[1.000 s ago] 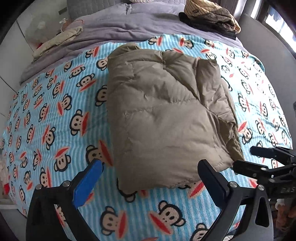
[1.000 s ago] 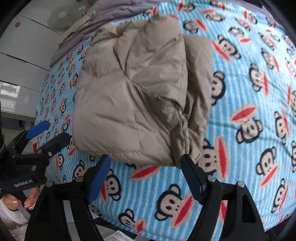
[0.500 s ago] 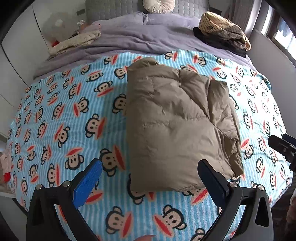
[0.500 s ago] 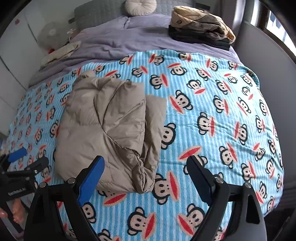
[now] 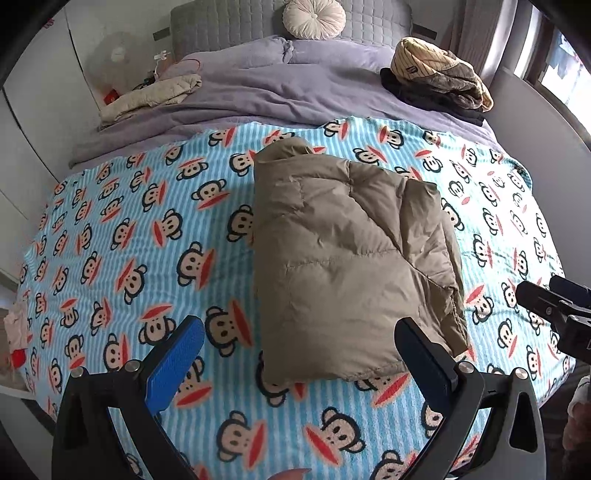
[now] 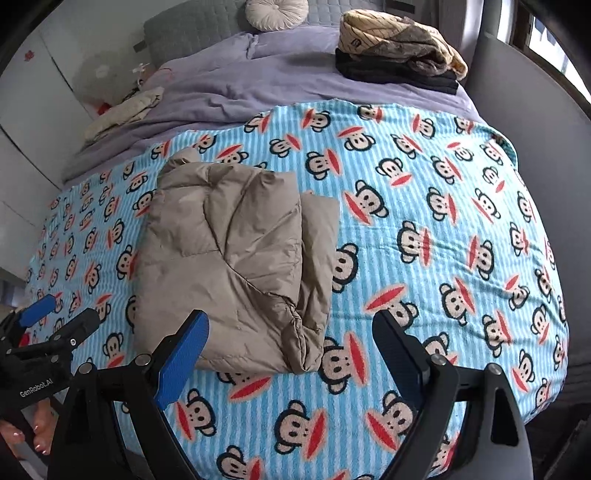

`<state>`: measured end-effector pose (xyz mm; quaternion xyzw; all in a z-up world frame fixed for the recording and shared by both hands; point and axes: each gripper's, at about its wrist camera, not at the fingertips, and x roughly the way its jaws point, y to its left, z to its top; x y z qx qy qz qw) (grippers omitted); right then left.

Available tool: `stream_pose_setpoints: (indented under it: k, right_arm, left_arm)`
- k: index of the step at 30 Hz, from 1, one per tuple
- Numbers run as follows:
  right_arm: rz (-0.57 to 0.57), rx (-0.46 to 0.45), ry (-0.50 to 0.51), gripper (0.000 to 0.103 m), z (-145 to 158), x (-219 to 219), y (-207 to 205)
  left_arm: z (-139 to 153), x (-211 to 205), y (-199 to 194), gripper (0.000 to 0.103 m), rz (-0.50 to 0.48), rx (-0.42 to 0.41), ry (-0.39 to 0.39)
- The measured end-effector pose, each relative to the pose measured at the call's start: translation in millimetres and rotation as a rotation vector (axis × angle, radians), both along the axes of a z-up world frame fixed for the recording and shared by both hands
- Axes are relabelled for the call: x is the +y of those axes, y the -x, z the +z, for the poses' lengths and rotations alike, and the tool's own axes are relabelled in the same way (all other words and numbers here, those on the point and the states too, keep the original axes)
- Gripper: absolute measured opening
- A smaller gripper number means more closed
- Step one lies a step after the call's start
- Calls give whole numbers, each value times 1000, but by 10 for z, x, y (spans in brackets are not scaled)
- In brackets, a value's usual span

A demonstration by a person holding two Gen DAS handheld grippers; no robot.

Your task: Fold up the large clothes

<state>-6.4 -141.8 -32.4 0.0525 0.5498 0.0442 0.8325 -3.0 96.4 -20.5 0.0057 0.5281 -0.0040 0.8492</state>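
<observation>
A tan puffy jacket point(image 5: 343, 266) lies folded into a thick rectangle on the blue monkey-print blanket point(image 5: 129, 236). It also shows in the right wrist view point(image 6: 236, 258), left of centre. My left gripper point(image 5: 295, 350) is open and empty, held back above the jacket's near edge. My right gripper point(image 6: 291, 339) is open and empty, above the jacket's near right corner. The right gripper shows at the right edge of the left wrist view point(image 5: 550, 295). The left gripper shows at the left edge of the right wrist view point(image 6: 55, 314).
A purple duvet point(image 5: 280, 92) covers the head of the bed. A stack of folded clothes point(image 5: 439, 81) sits at the back right. A cream garment point(image 5: 151, 98) lies at the back left. A round cushion point(image 5: 314, 18) leans on the grey headboard. A grey wall panel point(image 6: 535, 122) runs along the right.
Both grippers have pulled back and up from the jacket's near edge, so more of the bed shows. The jacket lies still in its folded shape.
</observation>
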Motion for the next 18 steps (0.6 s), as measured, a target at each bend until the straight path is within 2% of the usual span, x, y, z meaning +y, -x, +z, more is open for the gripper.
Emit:
stream_pose_setpoints:
  k: [13, 18]
  right_arm:
    - [-38, 0, 7, 92, 18, 19, 32]
    - [-16, -5, 24, 92, 21, 101, 64]
  left_arm:
    - [-15, 41, 79, 103, 27, 15, -28]
    - [1, 52, 105, 103, 31, 12, -38]
